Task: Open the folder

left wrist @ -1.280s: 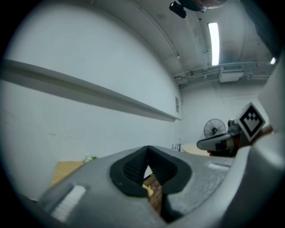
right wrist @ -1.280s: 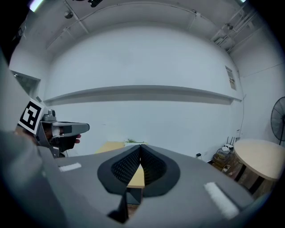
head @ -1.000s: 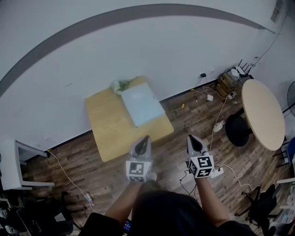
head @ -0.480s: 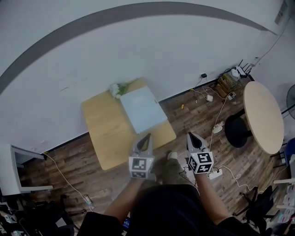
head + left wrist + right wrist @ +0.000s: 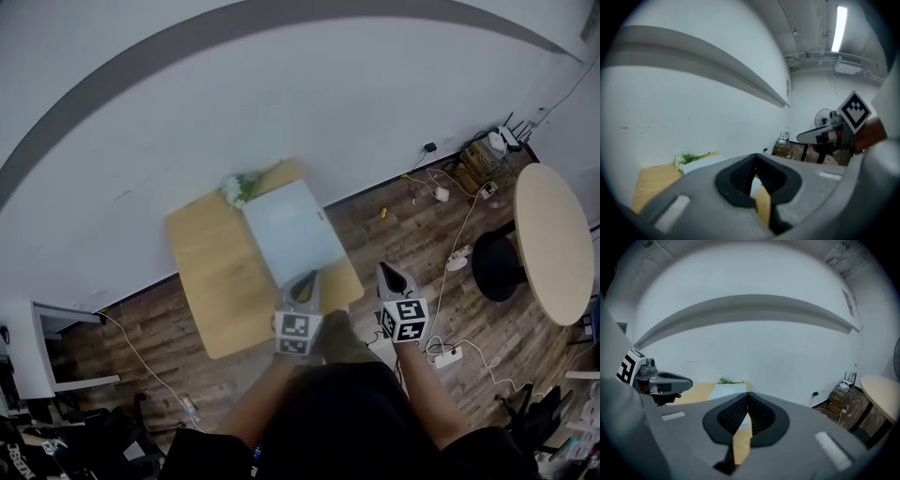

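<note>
A pale blue folder [image 5: 292, 234] lies closed and flat on the far right part of a small wooden table [image 5: 211, 272]. My left gripper [image 5: 307, 278] hovers over the table's near right corner, just short of the folder's near edge, jaws shut and empty. My right gripper [image 5: 382, 269] hangs over the floor to the right of the table, also shut and empty. In the left gripper view the shut jaws [image 5: 754, 174] point at the folder [image 5: 704, 162]. The right gripper view shows its shut jaws [image 5: 748, 395] and the folder [image 5: 727, 390] beyond.
A small bunch of flowers [image 5: 239, 187] lies at the table's far edge, against the white wall. A round table [image 5: 553, 239], a black chair [image 5: 495, 267] and cables with a power strip [image 5: 448, 356] stand to the right on the wooden floor.
Both grippers have moved forward and down towards the table. The left one now reaches over the table's near corner. Jaws stayed shut.
</note>
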Demonstrator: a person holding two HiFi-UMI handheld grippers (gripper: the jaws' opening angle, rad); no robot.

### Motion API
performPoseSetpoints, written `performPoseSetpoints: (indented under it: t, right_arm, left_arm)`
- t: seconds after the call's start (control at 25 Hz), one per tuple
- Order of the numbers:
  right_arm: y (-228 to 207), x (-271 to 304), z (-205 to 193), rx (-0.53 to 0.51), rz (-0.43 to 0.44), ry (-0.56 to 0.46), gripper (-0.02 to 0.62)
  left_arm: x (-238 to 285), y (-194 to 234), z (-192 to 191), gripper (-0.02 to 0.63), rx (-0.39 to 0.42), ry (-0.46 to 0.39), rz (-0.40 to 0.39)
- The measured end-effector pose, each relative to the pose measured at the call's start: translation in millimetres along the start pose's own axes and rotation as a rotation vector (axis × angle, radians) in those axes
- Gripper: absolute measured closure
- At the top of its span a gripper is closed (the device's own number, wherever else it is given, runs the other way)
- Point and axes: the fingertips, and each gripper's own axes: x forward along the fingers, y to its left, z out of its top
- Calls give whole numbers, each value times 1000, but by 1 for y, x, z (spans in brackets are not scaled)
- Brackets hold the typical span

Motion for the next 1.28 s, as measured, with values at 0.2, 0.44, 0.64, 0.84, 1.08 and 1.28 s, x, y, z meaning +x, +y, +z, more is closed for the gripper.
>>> performPoseSetpoints:
  t: [0.2,0.44,0.64,0.84,1.08,1.28]
  right_arm:
    - [-28,59,-16,-14,50,74,592]
    - [-43,123,-47,-2,153,170,592]
    - [-44,162,-90,12,260,290,592]
    - [-41,190,-120,42,345,386,592]
    - [-38,215,-148,36,415,465,592]
    - [-39,228,-152,52,448,475,592]
  left_arm:
    - [60,3,-15,601,-33,66,-11]
    - [120,8,-55,584,-56,191,-21]
    - [160,-1,-92,560,-24,309,-70]
    - [190,-1,-115,554,17,401,-93]
    - [217,-8,-145,533,83,487,-155]
    - [227,-5,-159,509,106,532,-154]
